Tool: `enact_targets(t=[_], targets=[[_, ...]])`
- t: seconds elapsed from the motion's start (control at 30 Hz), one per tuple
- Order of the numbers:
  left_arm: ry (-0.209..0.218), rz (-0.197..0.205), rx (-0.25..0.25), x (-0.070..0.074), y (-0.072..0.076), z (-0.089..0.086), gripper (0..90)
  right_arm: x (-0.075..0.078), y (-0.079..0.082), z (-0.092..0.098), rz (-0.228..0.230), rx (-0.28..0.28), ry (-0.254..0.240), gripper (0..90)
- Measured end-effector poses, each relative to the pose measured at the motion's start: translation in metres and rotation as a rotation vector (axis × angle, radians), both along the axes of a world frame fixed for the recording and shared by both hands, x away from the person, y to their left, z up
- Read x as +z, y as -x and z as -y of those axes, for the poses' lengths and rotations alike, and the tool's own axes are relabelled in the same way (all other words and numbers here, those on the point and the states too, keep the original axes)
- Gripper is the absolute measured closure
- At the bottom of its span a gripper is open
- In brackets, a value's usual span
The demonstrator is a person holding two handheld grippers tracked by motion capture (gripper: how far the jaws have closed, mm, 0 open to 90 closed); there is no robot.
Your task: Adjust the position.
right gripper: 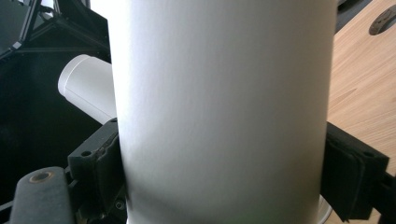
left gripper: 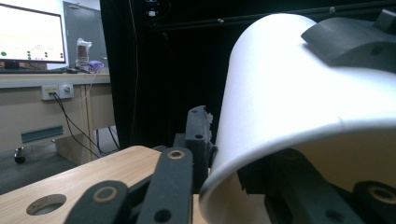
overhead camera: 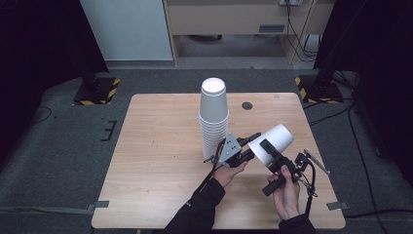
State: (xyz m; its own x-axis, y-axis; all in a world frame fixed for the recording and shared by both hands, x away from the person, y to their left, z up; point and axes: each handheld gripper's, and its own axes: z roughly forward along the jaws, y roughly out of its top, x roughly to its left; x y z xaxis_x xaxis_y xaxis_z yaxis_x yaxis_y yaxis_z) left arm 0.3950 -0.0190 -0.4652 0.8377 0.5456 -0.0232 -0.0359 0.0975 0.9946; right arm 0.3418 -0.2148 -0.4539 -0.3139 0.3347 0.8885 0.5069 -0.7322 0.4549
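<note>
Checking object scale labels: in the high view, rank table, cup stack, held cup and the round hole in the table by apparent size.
1. table
2. cup stack
3. held cup, tilted and lifted off the table, so nearer the camera; its size may be overstated
4. round hole

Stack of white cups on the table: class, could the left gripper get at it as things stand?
Probably not straight away. The left gripper lies close beside the stack of white cups with nothing between them, but its jaws are at the rim of the single white cup held by the right gripper.
</note>
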Motion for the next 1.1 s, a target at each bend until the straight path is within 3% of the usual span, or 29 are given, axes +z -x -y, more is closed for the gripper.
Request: enact_targets(t=[0.3, 1.1], targets=[[0.008, 0.0, -0.002, -0.0017, 0.0019, 0.0002, 84.6, 0.0004, -0.0003, 0.0045, 0.006, -0.016, -0.008, 14.6], [-0.019, -0.021, -0.035, -0.0022, 0.0023, -0.0088, 85.7, 0.0014, -0.0056, 0.0058, 0.032, 0.018, 0.044, 14.1]])
